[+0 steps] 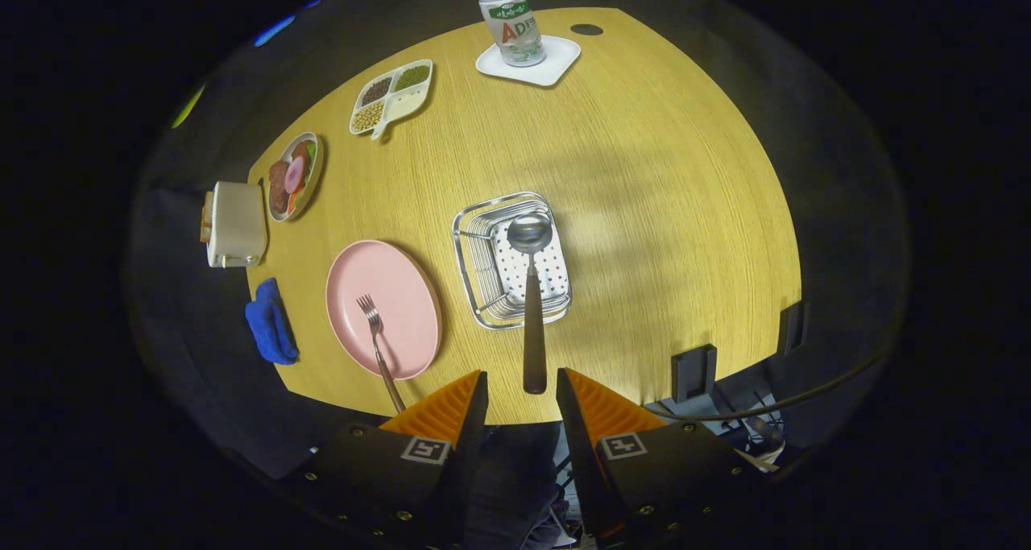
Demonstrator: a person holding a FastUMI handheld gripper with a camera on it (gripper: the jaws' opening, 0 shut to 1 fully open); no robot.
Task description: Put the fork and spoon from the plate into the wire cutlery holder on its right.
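Note:
The spoon (532,308) has its bowl over the far part of the wire cutlery holder (471,248). Its dark handle runs back toward me and ends between my fingertips. My gripper (522,382) is high above the table and open; there is a gap on each side of the handle, and neither finger presses on it. Whether the spoon rests in the holder or leans on its rim I cannot tell. The fork (377,342) lies on the pink plate (403,284) to the left of the holder, its handle sticking out over the plate's near rim.
A blue cloth (270,323) and a white toaster (235,224) lie left of the plate. Farther back are a plate of food (291,175), a divided dish of beans (392,95) and a bottle (510,20) on a white coaster (556,63). The table's edge runs just ahead of my fingers.

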